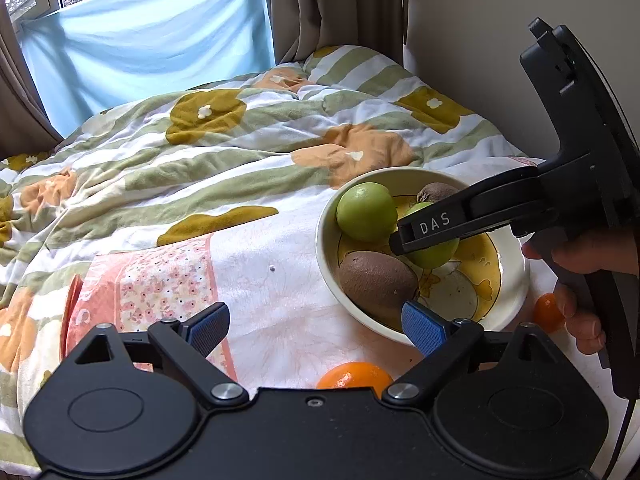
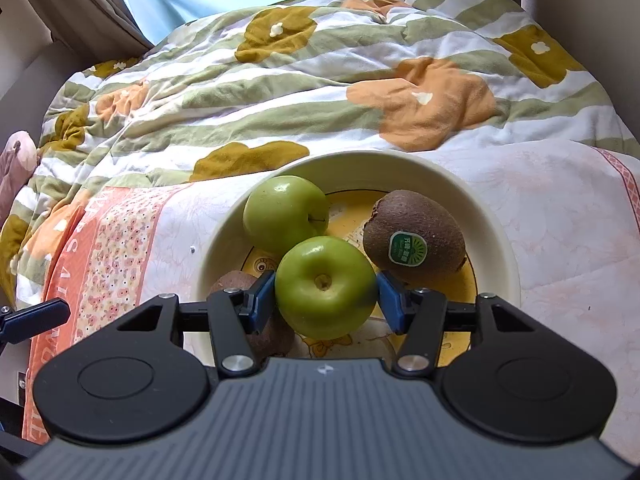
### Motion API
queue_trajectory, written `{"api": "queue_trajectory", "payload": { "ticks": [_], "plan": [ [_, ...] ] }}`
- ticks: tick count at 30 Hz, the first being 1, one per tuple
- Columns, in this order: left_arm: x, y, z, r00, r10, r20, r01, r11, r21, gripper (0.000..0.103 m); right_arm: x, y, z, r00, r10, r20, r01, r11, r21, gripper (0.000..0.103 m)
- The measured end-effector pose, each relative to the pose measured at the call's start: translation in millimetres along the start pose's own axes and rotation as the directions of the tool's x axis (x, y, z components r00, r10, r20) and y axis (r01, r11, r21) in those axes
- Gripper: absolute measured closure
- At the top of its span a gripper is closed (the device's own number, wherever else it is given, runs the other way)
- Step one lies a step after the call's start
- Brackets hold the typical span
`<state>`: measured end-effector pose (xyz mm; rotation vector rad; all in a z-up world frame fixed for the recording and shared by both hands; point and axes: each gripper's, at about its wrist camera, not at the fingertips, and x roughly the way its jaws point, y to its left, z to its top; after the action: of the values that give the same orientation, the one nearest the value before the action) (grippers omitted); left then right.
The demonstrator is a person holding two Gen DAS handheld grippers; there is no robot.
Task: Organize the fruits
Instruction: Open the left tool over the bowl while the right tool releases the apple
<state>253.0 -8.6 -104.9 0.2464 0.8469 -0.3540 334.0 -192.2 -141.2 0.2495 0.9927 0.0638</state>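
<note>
A: Apple [image 2: 326, 288] between the blue pads of the right gripper [image 2: 326, 298], inside the cream bowl [image 2: 492, 216] on the bed. The left pad seems to touch its side. At the right pad I see a thin dark gap, so I cannot tell if the grip is firm or already loose.

B: And the other fruits?

A: A second green apple [image 2: 285, 213] lies just ahead of this gripper and a little to its left, touching the first one. A kiwi with a sticker [image 2: 416, 236] lies ahead to the right, its long axis going across, very near the right pad. Another kiwi [image 2: 236, 280] is behind the left finger, mostly hidden.

B: What does the coming move depend on?

A: In my judgement, on the apple being low in the bowl, squeezed between its neighbours. If it is to be left there, the gripper should widen and pull straight back, or a finger may push a kiwi.

B: The left gripper?

A: The left gripper [image 1: 318, 330] stands wide and holds nothing, near the bowl's closest rim. One orange fruit [image 1: 354, 376] lies directly below it, half covered by its body, so this hand is the nearer one. A smaller orange fruit [image 1: 548, 312] sits beside the bowl, partly behind the person's fingers [image 1: 580, 320].
</note>
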Motion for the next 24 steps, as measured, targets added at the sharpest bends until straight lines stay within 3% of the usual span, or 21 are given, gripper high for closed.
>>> {"api": "queue_trajectory", "payload": {
  "ticks": [3,5,14,24],
  "plan": [
    [1,1,-2,1.0,-0.005,-0.007,0.005,1.0,-0.005,0.008,-2,3,0,1.0,0.004,0.021,-0.003,1.0,-0.023,0.023],
    [1,2,-4,1.0,-0.007,-0.012,0.007,1.0,-0.006,0.008,-4,5,0,1.0,0.003,0.017,-0.002,0.999,-0.034,0.0],
    [-8,2,-3,1.0,-0.008,0.0,0.008,1.0,-0.011,0.008,-28,7,-6,0.997,0.021,0.074,-0.018,0.999,-0.046,0.0],
    [-43,-7,0,0.998,0.038,0.054,-0.037,0.999,-0.029,0.008,-74,-1,-9,0.99,0.047,0.131,-0.04,0.998,-0.055,0.0]
  ]
}}
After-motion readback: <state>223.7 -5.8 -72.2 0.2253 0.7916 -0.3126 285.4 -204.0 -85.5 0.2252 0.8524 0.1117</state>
